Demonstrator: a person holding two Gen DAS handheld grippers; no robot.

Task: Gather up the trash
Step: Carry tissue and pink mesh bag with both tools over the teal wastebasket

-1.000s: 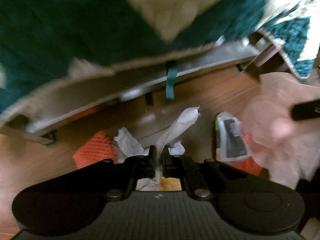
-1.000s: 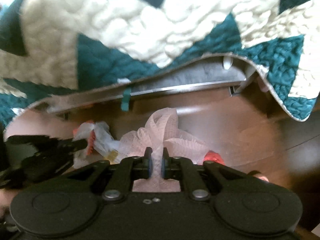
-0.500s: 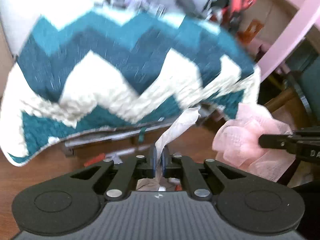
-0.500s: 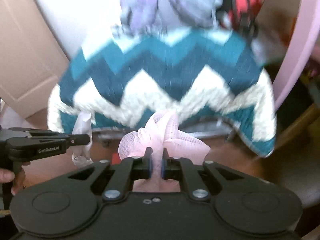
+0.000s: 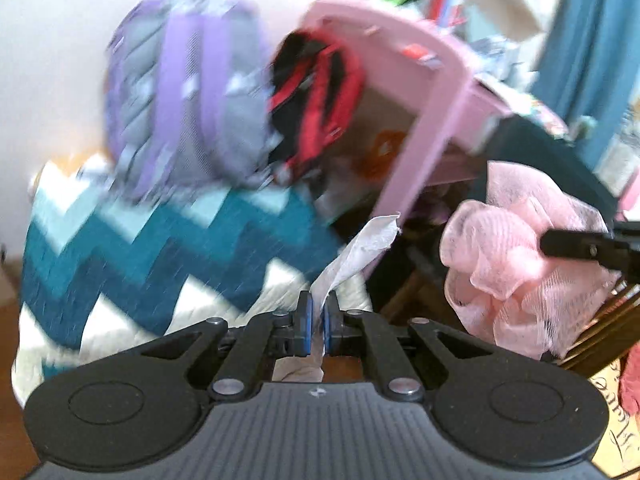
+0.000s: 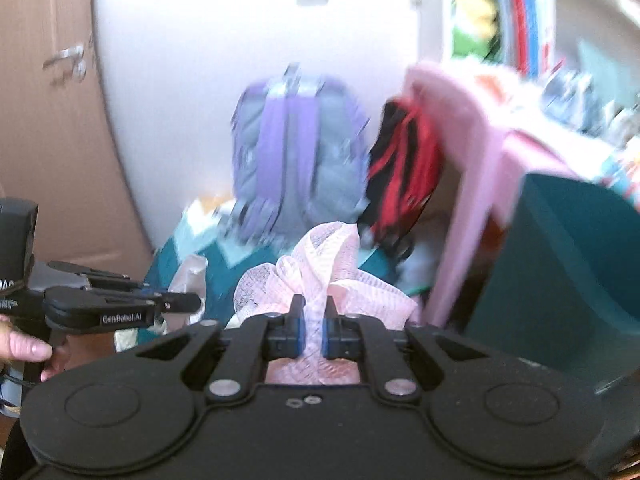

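Note:
My left gripper [image 5: 316, 312] is shut on a strip of crumpled white tissue [image 5: 360, 248] that sticks up and to the right from the jaws. My right gripper [image 6: 313, 320] is shut on a bunch of pink mesh netting [image 6: 320, 276]. The netting also shows at the right of the left wrist view [image 5: 516, 264], held by the right gripper's fingers [image 5: 580, 246]. The left gripper shows at the left of the right wrist view [image 6: 176, 302] with the tissue [image 6: 188, 276] hanging from it. Both grippers are raised, side by side.
A teal-and-white zigzag quilt [image 5: 160, 248] lies ahead. A purple-grey backpack [image 6: 296, 160] and a red-black bag [image 6: 400, 176] rest on it against the white wall. A pink frame [image 5: 432, 112] stands right, with a dark teal bin [image 6: 568, 256] and cluttered shelves [image 6: 520, 20] beyond.
Both grippers have lifted from the wooden floor under the quilt edge and tilted up, carrying the tissue and pink netting; the floor trash has dropped out of view.

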